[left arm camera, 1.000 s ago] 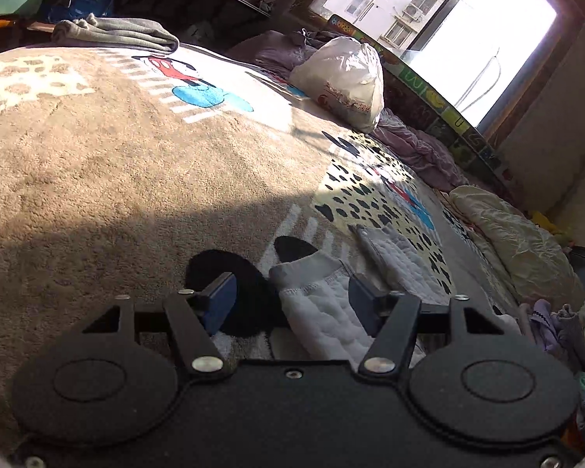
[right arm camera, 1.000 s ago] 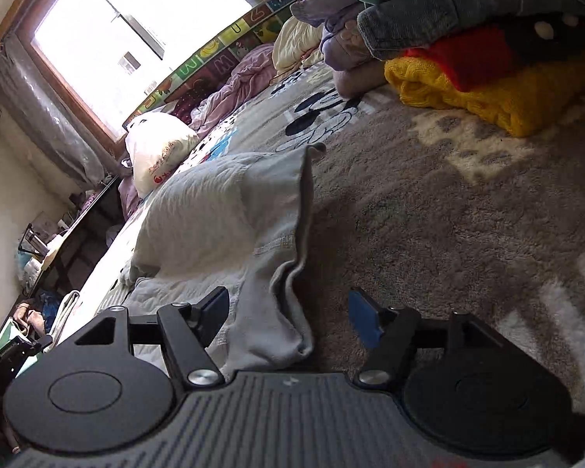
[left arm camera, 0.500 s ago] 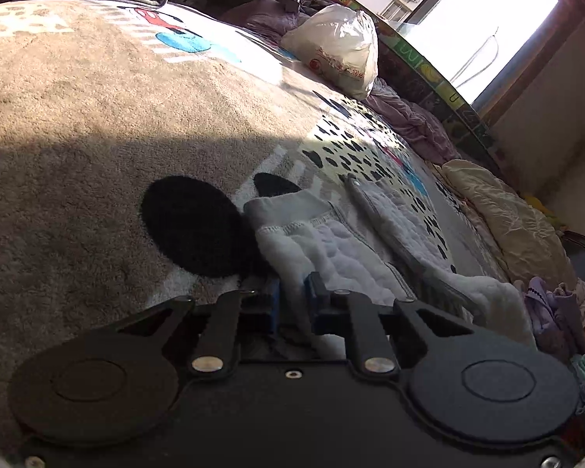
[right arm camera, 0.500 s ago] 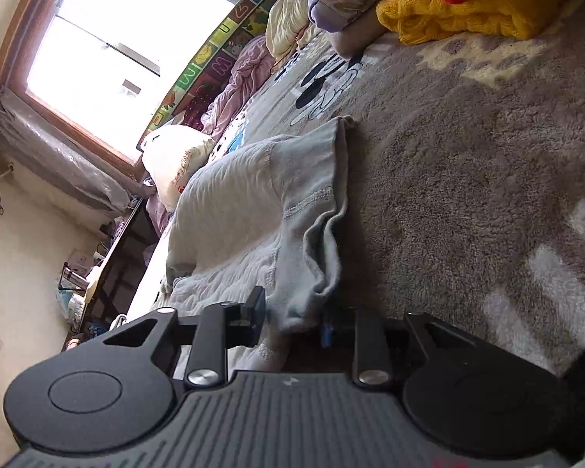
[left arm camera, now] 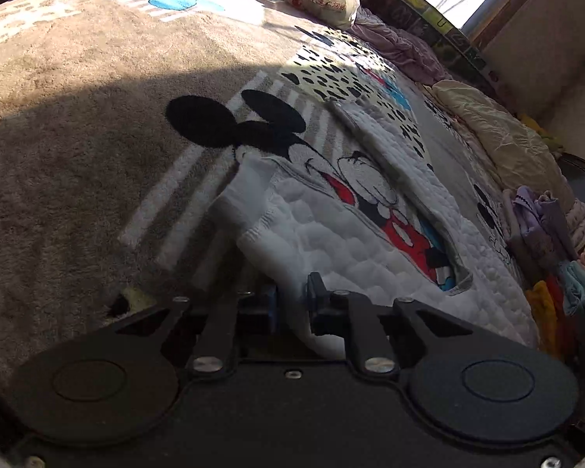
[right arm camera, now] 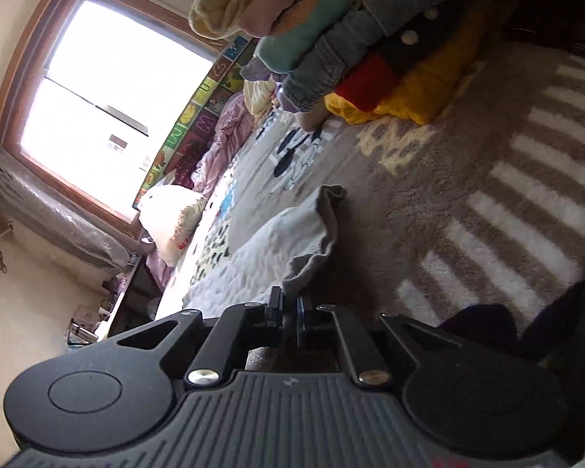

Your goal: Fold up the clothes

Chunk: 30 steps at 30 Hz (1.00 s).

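Both tools are clamped on one end of the white quilted garment [left arm camera: 343, 241] lying on the bed's blanket [left arm camera: 78, 163]: the left tool [left arm camera: 291, 301] pinches its white edge, the right tool [right arm camera: 289, 314] its grey hem. The fold is starting; next, I judge, both corners must travel together across the garment, kept level.

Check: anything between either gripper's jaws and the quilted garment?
Nothing visible. The left gripper and the right gripper each already pinch an edge of the white quilted garment, lying on the Mickey blanket.
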{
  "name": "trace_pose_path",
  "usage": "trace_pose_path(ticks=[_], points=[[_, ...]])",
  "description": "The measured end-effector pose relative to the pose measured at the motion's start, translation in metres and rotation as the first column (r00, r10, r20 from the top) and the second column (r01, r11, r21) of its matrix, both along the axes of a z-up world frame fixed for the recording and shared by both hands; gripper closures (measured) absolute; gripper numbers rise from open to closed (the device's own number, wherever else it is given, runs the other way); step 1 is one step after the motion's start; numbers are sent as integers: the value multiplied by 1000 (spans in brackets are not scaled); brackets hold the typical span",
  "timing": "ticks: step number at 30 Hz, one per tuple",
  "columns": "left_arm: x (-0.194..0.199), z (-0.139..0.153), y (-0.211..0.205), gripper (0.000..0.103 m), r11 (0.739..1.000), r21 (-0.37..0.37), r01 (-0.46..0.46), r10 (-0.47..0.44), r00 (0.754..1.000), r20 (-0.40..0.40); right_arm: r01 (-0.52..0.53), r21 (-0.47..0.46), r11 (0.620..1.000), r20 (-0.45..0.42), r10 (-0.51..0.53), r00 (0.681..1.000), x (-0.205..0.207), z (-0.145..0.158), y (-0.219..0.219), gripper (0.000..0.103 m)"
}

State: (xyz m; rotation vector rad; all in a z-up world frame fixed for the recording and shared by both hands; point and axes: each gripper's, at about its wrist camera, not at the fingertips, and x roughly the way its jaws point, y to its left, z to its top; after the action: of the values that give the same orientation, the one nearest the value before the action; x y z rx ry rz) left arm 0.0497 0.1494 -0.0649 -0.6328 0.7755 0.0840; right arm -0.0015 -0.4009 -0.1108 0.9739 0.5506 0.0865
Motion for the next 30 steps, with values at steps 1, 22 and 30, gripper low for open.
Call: trace_pose_path(ticks=[1,22,30], points=[[-2,3,3,75,999,8,-32,32,999,9,1,-1,1000,-38,-1,999,-2,-8,-4,93],[174,35,-41,58,997,10,78,-79,993,89,-141,-45,989,17,142,990,138,-12,-18,42],[251,-5,-39,61,999,-33,15,-14,1000,10,-231,21,973,54,229,972,179,-26,-27,54]])
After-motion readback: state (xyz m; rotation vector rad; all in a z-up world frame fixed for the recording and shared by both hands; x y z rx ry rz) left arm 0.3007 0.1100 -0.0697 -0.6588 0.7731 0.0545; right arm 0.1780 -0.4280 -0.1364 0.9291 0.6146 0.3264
